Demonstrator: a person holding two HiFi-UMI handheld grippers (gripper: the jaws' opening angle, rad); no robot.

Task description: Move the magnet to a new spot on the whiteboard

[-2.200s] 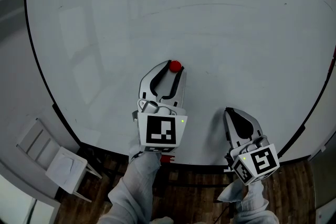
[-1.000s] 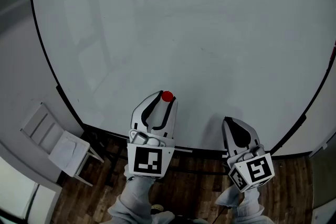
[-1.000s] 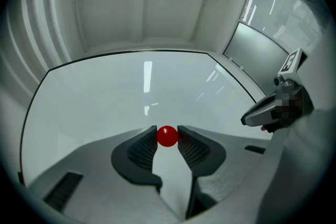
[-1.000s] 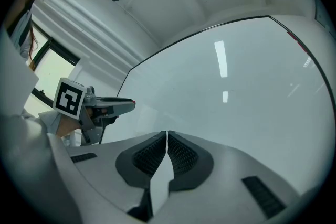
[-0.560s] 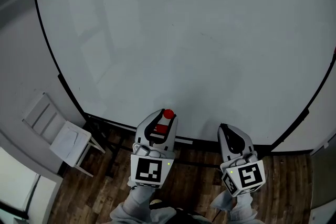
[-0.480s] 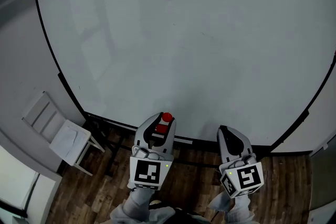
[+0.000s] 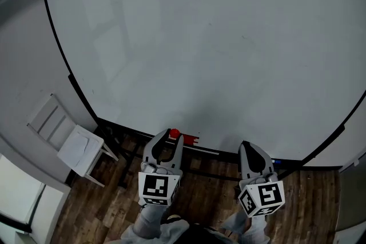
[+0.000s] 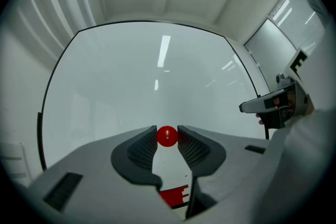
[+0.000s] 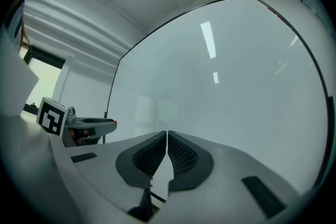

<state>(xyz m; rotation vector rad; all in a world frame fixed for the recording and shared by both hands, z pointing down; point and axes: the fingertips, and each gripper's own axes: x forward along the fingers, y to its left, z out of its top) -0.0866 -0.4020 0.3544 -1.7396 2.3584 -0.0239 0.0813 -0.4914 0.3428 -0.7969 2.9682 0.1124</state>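
While the whiteboard [image 7: 217,43] fills most of my head view, both grippers hang low at its bottom edge, around six o'clock. My left gripper [image 7: 170,136] is clamped on the round red magnet [image 8: 167,136], pinched only at the very tips of the pads. I cannot tell whether the magnet touches the board. My right gripper [image 7: 250,147], nearer five o'clock, has its jaws pressed together with nothing between them. My worry is that a ball held so far out can squirt free if I twist or clip the edge, and then drop to the wooden floor [image 7: 114,203]. Releasing this low, I judge it may miss the flat face and not stick.
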